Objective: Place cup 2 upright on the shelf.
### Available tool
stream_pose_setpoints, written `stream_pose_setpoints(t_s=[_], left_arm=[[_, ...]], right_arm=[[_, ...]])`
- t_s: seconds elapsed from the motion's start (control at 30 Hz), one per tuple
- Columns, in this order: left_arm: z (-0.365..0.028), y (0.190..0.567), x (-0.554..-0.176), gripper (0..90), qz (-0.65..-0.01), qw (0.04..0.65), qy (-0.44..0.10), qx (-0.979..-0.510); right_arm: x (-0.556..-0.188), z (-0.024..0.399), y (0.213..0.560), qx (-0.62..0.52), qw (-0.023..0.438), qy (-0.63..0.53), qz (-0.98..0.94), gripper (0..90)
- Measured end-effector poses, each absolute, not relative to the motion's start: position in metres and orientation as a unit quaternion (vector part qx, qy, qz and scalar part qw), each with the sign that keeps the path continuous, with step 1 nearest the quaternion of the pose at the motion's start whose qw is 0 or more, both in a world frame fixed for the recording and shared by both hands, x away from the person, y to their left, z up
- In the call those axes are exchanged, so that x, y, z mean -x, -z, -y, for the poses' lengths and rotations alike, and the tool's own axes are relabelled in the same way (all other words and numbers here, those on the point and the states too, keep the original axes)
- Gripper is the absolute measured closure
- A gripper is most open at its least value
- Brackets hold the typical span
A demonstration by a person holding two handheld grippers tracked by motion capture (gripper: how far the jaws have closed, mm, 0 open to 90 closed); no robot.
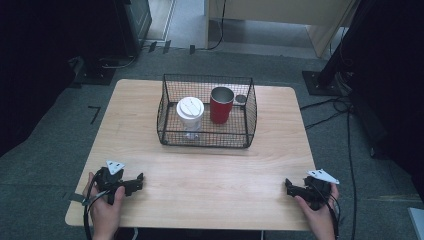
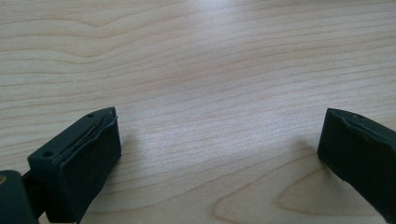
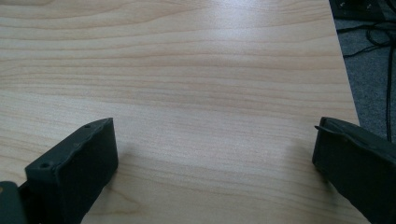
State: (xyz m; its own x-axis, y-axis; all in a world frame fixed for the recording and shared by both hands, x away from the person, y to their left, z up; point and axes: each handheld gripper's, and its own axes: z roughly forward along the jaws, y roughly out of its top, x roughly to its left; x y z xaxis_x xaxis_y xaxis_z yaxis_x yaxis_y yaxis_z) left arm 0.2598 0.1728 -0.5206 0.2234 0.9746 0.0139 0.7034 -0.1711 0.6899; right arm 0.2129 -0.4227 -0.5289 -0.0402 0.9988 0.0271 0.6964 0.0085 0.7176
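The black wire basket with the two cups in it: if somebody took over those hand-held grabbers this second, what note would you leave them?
Left gripper: open, holding nothing, resting near the front left of the light wooden table.
Right gripper: open, holding nothing, near the front right edge.
Things: the black wire basket sits at the table's middle, toward the far side. Inside it stand a white paper cup with a white lid on the left and a red metal mug on the right.
Done: nothing visibly handled; both cups are in the basket.
Left: probably reach in for a cup; neither gripper is near the basket.
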Motion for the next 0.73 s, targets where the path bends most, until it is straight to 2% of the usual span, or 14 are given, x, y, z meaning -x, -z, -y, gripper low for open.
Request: stream_pose_setpoints(t_s=[0.5,0.6,0.73], left_arm=[[-0.1721,0.5208,-0.2615,0.0,-0.584,0.285,-0.240,-0.721],[-0.1721,0.5207,-0.2616,0.0,-0.584,0.285,-0.240,-0.721],[-0.1722,0.5207,-0.2615,0.0,-0.584,0.285,-0.240,-0.721]], right_arm=[[-0.2145,0.4205,0.5288,-0.644,0.263,-0.288,-0.658,0.4],[-0.2147,0.4197,0.5283,-0.637,0.263,-0.293,-0.662,4.6],[-0.2188,0.4175,0.5281,-0.635,0.264,-0.294,-0.664,4.8]])
